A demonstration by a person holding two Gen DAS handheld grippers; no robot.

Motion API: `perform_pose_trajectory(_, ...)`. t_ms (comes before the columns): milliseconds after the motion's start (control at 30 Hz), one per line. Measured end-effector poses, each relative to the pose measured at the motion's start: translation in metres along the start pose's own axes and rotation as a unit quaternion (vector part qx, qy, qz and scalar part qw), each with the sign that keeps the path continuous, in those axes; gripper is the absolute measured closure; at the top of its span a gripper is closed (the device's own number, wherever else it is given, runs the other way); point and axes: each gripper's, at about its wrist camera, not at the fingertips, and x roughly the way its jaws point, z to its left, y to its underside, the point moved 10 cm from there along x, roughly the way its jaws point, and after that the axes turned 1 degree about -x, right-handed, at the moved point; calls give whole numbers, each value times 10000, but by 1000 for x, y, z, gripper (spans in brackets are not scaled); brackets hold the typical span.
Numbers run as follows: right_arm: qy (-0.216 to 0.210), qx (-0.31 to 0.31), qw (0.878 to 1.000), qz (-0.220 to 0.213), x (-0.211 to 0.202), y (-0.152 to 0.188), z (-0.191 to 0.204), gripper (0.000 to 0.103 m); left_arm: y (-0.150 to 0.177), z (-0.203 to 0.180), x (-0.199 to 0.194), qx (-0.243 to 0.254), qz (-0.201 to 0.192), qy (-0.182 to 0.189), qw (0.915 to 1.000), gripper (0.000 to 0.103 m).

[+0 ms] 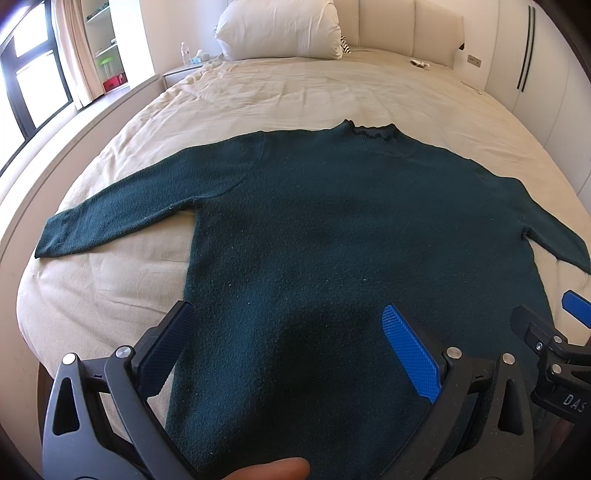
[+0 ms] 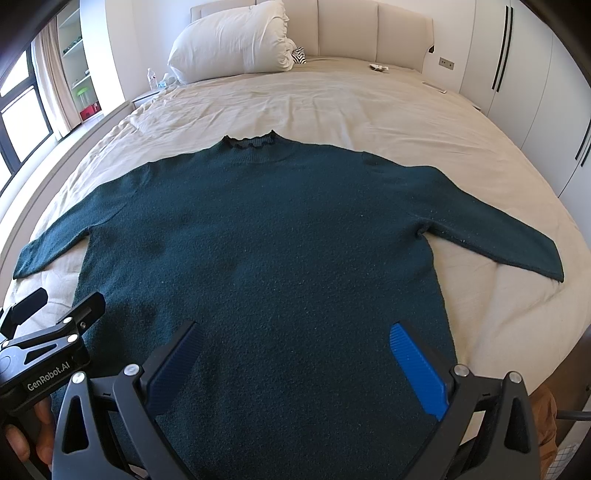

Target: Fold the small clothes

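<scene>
Lying flat on the bed (image 1: 258, 92) — sweater (image 1: 332, 229) beneath both spread tongs (image 1: 288, 314)

Sweater (image 1: 332, 229): fuzzy matt knit. Bedsheet (image 1: 295, 92): creased matt cloth.

A wide bed (image 2: 369, 110) with a cream sheet is filling the room. A white pillow (image 2: 232, 40) is leaning against the padded headboard (image 2: 347, 29). Daylight is coming through the window (image 1: 33, 77) beside beige curtains (image 1: 79, 48), and white wardrobe doors (image 2: 535, 74) are standing opposite.
</scene>
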Motion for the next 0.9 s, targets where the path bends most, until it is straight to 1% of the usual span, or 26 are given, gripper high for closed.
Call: perform_pose_trajectory(900, 8, -12, 10000, -11, 0, -2, -2, 0, 1, 1, 3, -26, 43, 19, 10000, 0)
